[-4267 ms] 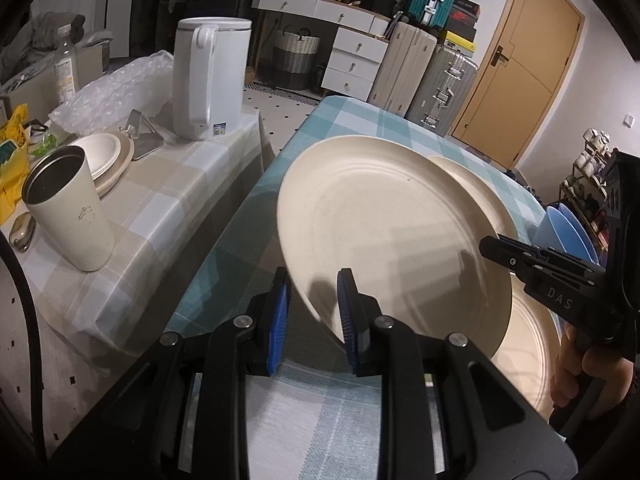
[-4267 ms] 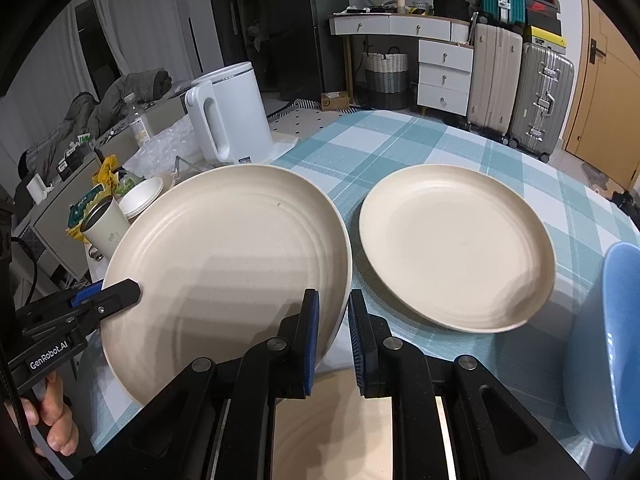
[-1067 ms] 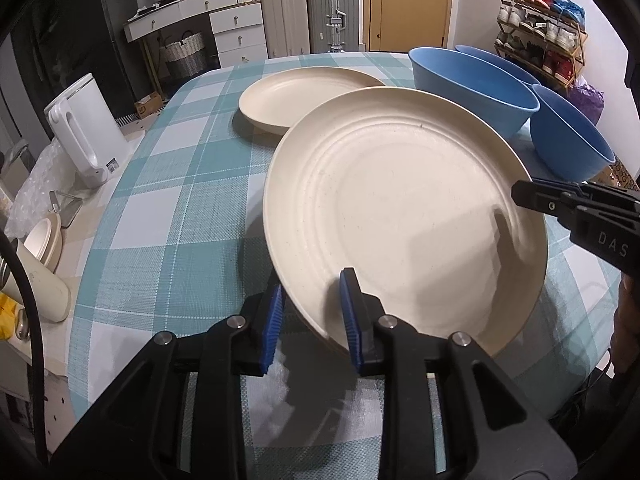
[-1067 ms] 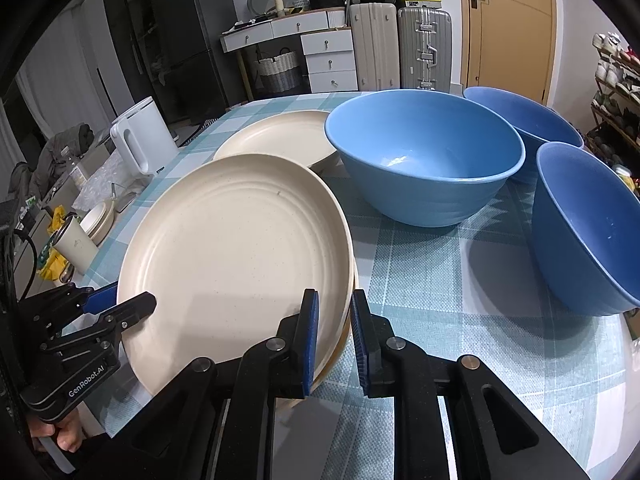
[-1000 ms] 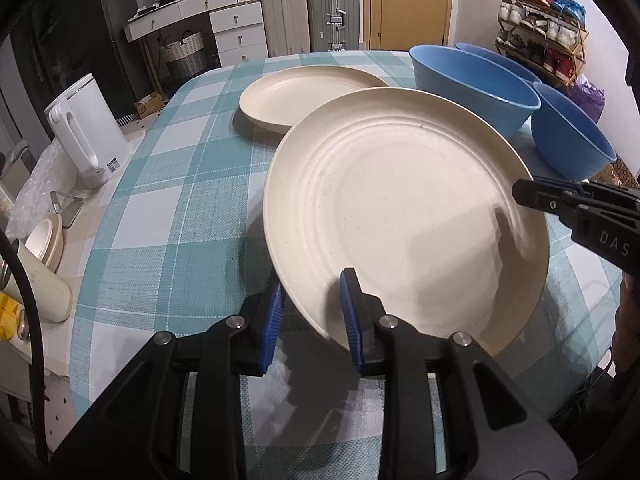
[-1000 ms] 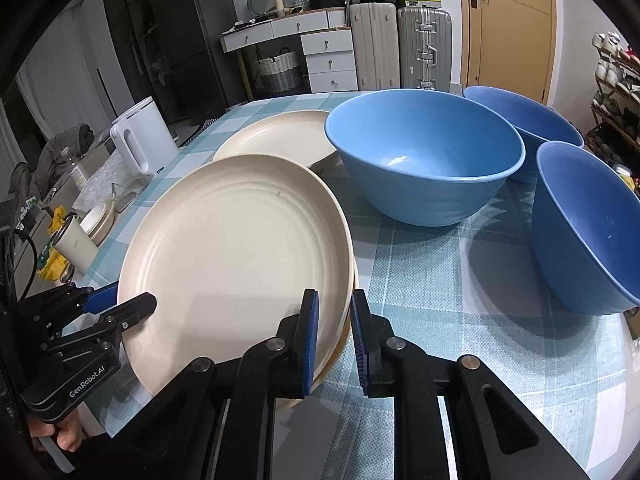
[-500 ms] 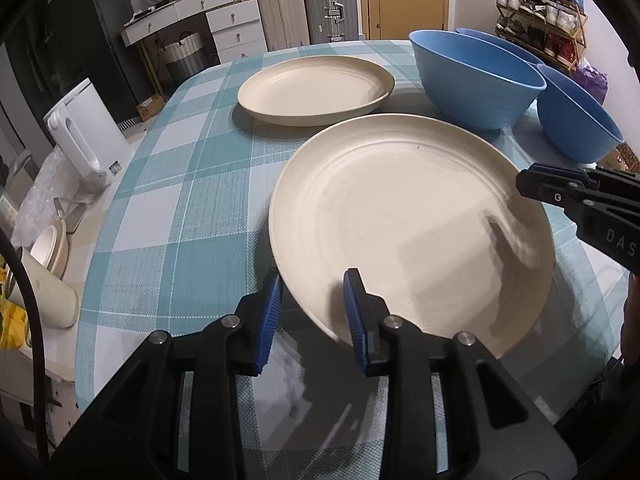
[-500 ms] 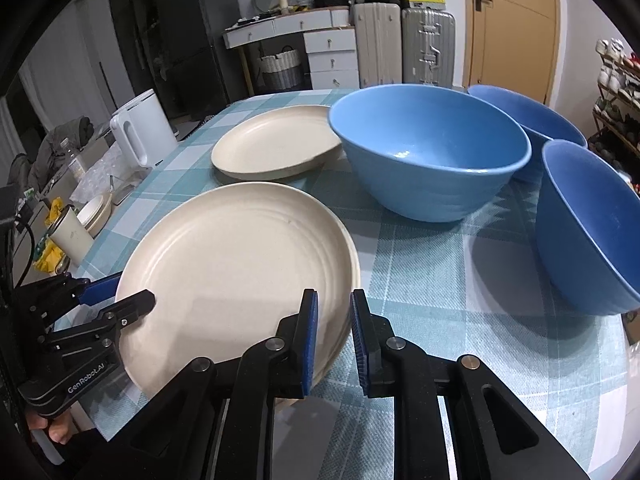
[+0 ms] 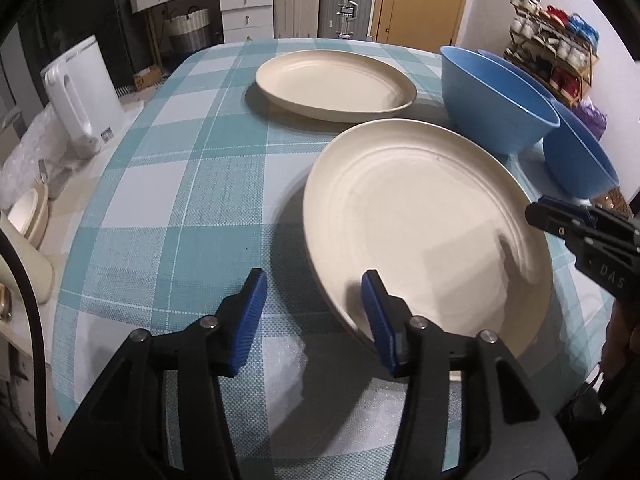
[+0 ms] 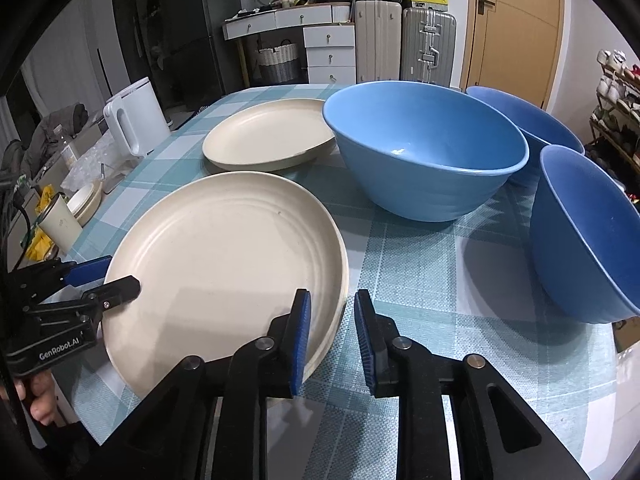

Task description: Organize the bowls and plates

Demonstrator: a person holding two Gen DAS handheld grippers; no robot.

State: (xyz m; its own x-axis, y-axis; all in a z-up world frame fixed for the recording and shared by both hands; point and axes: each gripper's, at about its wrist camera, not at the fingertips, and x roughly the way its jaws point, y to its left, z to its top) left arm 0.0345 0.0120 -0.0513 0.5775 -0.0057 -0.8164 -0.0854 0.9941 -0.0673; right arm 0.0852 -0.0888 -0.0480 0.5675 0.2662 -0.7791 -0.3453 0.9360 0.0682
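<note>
Both grippers angle down over the checked table [image 9: 192, 184], the left gripper [image 9: 316, 316] and right gripper [image 10: 330, 332] having just opened off opposite rims of the near cream plate [image 10: 228, 264], now lying flat between them, gripped by neither.

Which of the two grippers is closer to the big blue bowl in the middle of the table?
Right. The right gripper sits at the near cream plate's bowl-side edge, facing the big blue bowl; the left gripper is at the plate's opposite edge.

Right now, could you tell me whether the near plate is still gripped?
No. It lies flat; the left gripper and right gripper have just opened off the plate.
</note>
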